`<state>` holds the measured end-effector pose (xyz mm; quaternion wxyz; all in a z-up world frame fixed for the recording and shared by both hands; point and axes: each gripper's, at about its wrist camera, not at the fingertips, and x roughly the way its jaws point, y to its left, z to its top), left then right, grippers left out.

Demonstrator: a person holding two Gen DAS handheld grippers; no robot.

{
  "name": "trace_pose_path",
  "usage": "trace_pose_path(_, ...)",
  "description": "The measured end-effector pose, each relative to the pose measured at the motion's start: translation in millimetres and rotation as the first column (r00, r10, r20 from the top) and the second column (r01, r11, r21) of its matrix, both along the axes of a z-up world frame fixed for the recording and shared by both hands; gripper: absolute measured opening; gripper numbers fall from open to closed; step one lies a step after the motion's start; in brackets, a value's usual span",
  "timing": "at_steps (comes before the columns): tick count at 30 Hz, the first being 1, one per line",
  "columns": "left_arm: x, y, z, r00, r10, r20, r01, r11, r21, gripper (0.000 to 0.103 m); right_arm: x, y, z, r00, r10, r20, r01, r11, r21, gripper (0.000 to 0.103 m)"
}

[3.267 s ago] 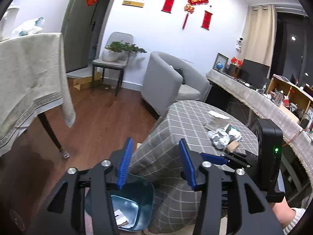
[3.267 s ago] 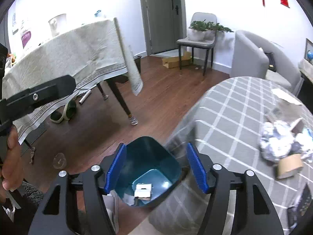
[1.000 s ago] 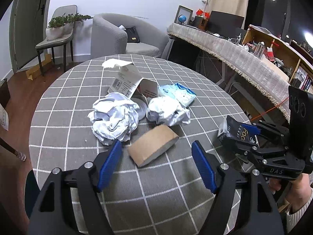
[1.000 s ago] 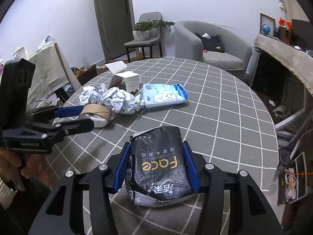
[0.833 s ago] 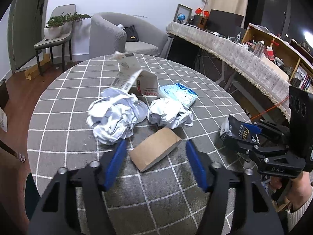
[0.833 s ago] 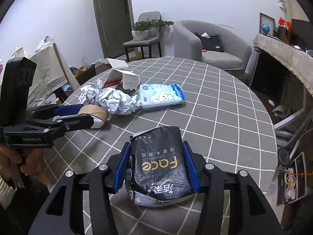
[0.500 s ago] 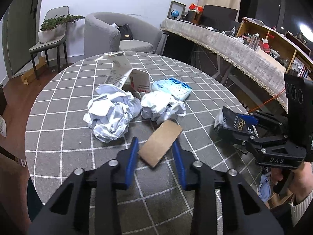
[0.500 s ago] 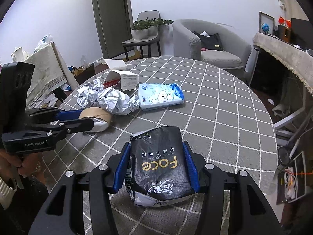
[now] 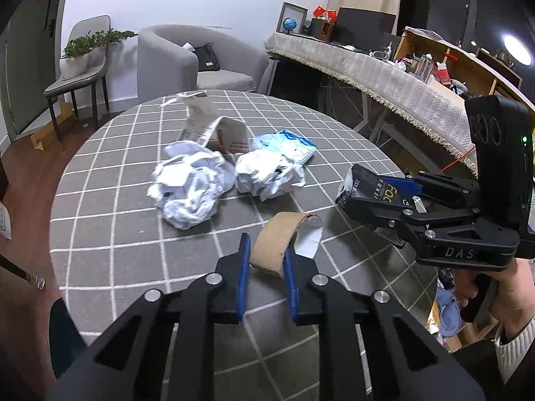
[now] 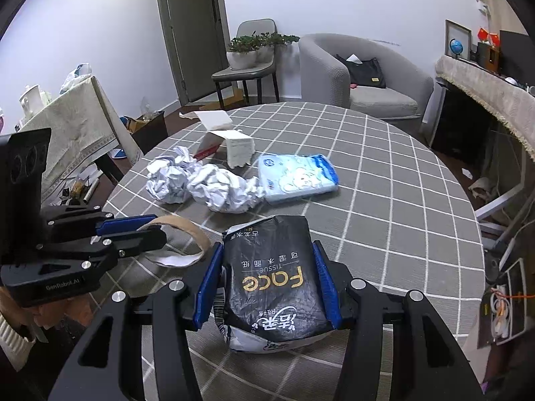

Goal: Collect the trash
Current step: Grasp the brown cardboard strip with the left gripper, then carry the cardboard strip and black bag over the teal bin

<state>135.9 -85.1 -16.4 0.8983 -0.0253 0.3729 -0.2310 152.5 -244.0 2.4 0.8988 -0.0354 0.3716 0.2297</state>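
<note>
Brown cardboard tube [image 9: 280, 244], flattened and curled, now sits pinched between the blue pads of the left tongs [image 9: 265, 250]; a second ago those tongs stood wide around it, and they have just been closing onto it. The tube now looks raised off the checked surface [image 9: 110, 207] at its far end, where before it lay flat. The right tongs [image 10: 267, 267] are unchanged, clamped on a black tissue pack [image 10: 272, 277] at the near edge of the surface.

Two balls of crumpled white paper [image 9: 190, 187], a folded white carton [image 9: 214, 130] and a pale blue tissue packet [image 9: 287, 145] lie together in the middle of the surface, apart from both tongs.

From the left wrist, the right tongs appear side-on with a hand [image 9: 498, 294] and a white cuff behind them. From the right wrist, the printed face of the black pack is readable, and the left tongs [image 10: 143, 225] show from the side with the tube looping out past their tips. A second cloth-covered table [image 10: 73, 127] appears only there.
</note>
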Motion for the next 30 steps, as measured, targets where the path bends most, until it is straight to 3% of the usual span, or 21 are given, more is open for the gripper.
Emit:
trace_pose_path(15, -14, 68, 12, 0.992, 0.123, 0.027, -0.122, 0.992, -0.025, 0.02, -2, 61, 21, 0.996, 0.074, 0.042, -0.075, 0.996, 0.039, 0.053)
trace_pose_path(30, -30, 170, 8, 0.96, 0.279, 0.0, -0.279, 0.96, -0.03, 0.02, -3, 151, 24, 0.979, 0.195, 0.058, -0.198, 0.978, 0.06, 0.053)
